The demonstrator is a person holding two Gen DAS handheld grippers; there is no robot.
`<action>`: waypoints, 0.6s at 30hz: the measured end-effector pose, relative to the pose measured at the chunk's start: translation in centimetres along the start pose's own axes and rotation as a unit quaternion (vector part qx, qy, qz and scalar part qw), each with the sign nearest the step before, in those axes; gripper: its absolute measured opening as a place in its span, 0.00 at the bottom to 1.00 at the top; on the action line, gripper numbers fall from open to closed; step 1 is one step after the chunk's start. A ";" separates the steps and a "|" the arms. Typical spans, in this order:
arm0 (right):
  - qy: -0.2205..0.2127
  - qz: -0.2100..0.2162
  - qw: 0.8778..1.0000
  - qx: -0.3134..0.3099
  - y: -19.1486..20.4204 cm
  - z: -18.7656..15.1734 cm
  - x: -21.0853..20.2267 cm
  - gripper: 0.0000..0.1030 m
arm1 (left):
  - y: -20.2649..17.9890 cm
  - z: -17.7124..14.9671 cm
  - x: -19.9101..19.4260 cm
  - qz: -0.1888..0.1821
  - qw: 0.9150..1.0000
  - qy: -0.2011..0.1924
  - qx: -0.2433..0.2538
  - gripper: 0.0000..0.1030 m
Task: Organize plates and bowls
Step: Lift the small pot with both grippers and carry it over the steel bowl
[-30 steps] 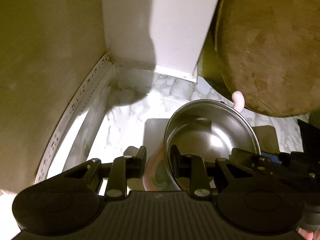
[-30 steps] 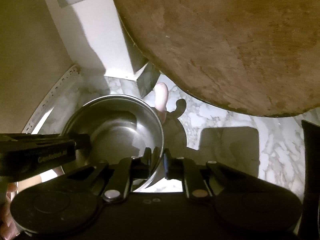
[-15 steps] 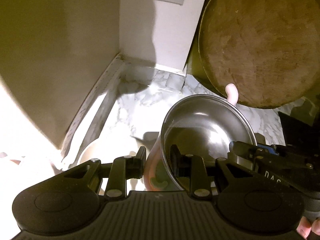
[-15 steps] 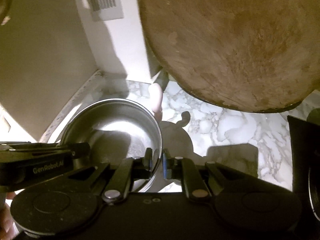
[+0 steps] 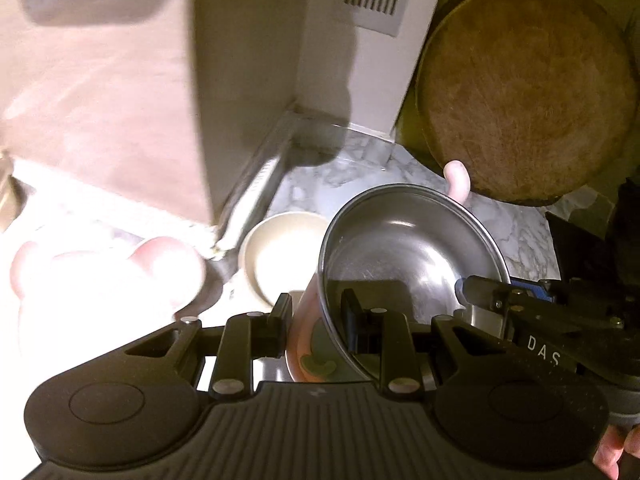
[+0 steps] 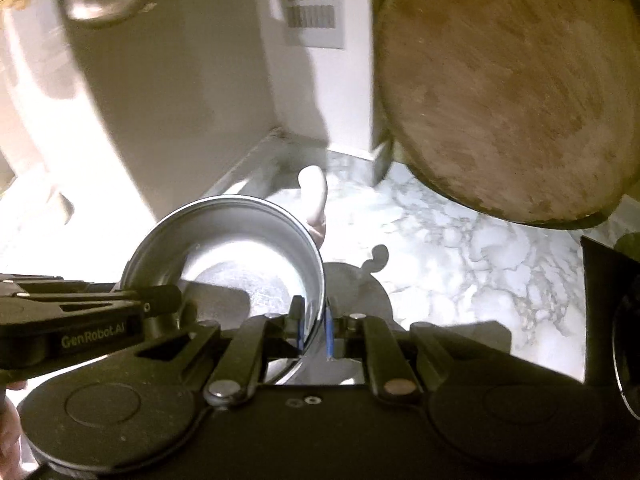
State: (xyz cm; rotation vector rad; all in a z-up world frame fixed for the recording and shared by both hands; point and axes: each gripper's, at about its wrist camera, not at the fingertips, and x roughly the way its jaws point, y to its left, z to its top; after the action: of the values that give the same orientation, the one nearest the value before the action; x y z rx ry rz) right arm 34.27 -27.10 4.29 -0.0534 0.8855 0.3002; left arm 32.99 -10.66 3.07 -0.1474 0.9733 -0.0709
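Both tongs grip one steel bowl [image 5: 412, 256] and hold it in the air above the marble surface [image 6: 460, 248], near the surface's back left corner where two walls meet.

Left tongs [image 5: 316, 312]: clamped on the bowl's near left wall. One finger sits inside the bowl, the other outside. A pinkish item with a pale curved mark lies against the bowl's outer wall between those fingers; what it is cannot be told.

Right tongs [image 6: 314, 330]: clamped on the bowl's right rim, nearly together, with the thin steel edge between the blue pads. In the left wrist view these tongs enter from the right and meet the rim on that side.

The bowl is tilted, its open mouth facing the cameras. Its inside shows no contents, only reflections.

A pale pink rounded object [image 6: 314, 196] shows just behind the bowl's far rim; contact cannot be confirmed.

A cream bowl [image 5: 280, 256] stands on the surface below and to the left of the steel bowl, close to the left wall's lower edge.

A round wooden board [image 6: 508, 92] leans upright at the back right of the surface. A vent grille [image 6: 312, 0] is set in the white back wall above the corner.

The left part of the left wrist view is overexposed and blurred.
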 end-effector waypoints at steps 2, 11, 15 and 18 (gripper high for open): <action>0.000 0.005 1.000 -0.008 1.2 -0.2 -0.6 0.10 | 0.8 -0.8 -1.3 0.005 1.000 -0.004 -0.003 0.24; -0.004 0.031 0.998 -0.049 6.0 -2.2 -2.7 0.10 | 4.4 -4.4 -5.5 0.021 0.999 -0.010 -0.033 0.24; -0.004 0.039 0.997 -0.069 8.3 -3.3 -3.4 0.10 | 5.9 -6.1 -6.7 0.031 0.998 -0.011 -0.044 0.24; -0.001 0.046 0.996 -0.082 10.1 -4.1 -3.8 0.10 | 7.0 -7.5 -7.8 0.041 0.998 -0.014 -0.051 0.24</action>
State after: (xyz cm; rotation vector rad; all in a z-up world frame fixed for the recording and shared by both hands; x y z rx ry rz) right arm 26.12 -19.03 5.42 -0.1646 0.8608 0.4585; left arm 22.39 -3.41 4.18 -0.2013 0.9540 0.0571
